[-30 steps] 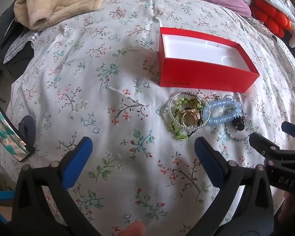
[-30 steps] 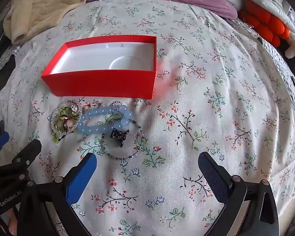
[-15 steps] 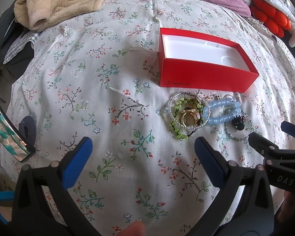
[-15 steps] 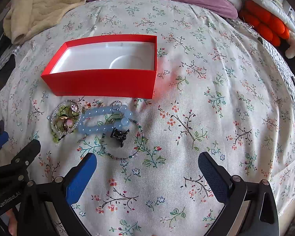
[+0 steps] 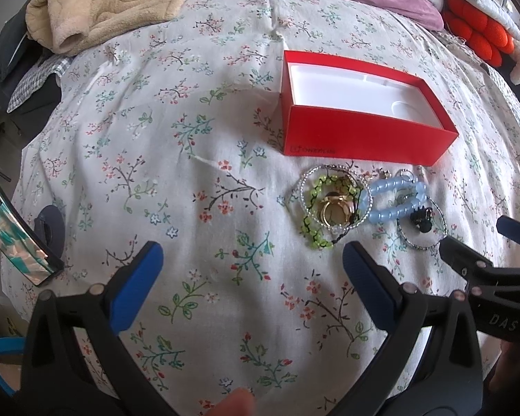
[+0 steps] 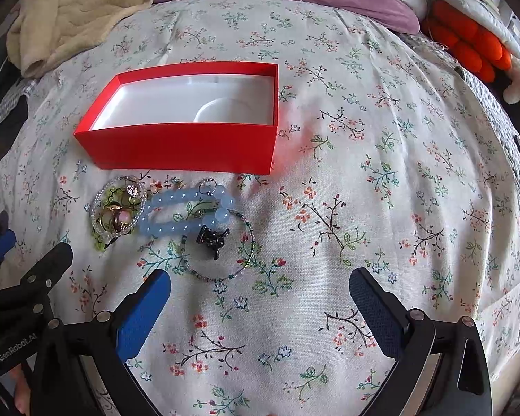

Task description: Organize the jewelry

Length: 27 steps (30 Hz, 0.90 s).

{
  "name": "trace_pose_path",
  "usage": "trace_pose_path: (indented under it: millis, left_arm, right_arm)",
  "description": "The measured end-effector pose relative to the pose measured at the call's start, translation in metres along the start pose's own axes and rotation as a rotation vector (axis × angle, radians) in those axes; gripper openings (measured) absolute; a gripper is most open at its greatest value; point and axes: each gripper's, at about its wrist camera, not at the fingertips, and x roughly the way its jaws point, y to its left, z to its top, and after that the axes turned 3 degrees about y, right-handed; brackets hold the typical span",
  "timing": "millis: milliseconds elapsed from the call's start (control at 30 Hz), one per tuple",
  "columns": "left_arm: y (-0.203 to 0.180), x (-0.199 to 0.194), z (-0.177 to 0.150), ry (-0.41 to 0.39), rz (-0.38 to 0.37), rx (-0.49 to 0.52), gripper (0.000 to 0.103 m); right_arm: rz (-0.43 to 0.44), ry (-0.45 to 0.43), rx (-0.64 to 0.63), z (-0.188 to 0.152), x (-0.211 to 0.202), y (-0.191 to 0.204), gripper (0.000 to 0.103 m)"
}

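Left gripper (image 5: 249,267): your jaws spread wide, empty, over the floral bedspread (image 5: 190,138). Jewelry pile sits at 1 o'clock; green bead bracelet (image 5: 313,215) and gold ring (image 5: 336,209) overlap, red box (image 5: 357,138) beyond, nothing in it.

Right gripper (image 6: 260,294): also spread, empty. Blue bead bracelet (image 6: 183,215) and black hair claw (image 6: 213,237) at 11 o'clock. Take one outer piece; tangled strands will likely drag neighbours.

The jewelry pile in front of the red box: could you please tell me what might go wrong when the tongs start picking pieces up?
1. The clear beaded bracelet, green beaded strand and gold ring overlap, so lifting one may drag the others.
2. The small black hair claw lies inside the thin wire bangle; wide-open right tongs may catch both.
3. The soft floral bedsheet may bunch between closing tongs.
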Motion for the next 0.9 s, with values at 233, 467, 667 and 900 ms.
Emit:
trace_pose_path:
  millis: [233,467,667,900]
  left_arm:
    - [0.002,0.001,0.0,0.015,-0.003,0.009,0.103]
    - [0.011,0.0,0.009,0.043,-0.004,0.031,0.103]
    - [0.017,-0.003,0.026,0.122,-0.083,0.08,0.103]
    - [0.01,0.004,0.034,0.089,-0.132,0.128,0.103]
  right_arm:
    - [0.023,0.003,0.007,0.002,-0.004,0.0,0.103]
    - [0.054,-0.02,0.048,0.01,-0.013,-0.013,0.103]
    - [0.104,0.005,0.061,0.025,-0.023,-0.024,0.103]
    - [0.137,-0.004,0.018,0.039,-0.029,-0.023,0.103]
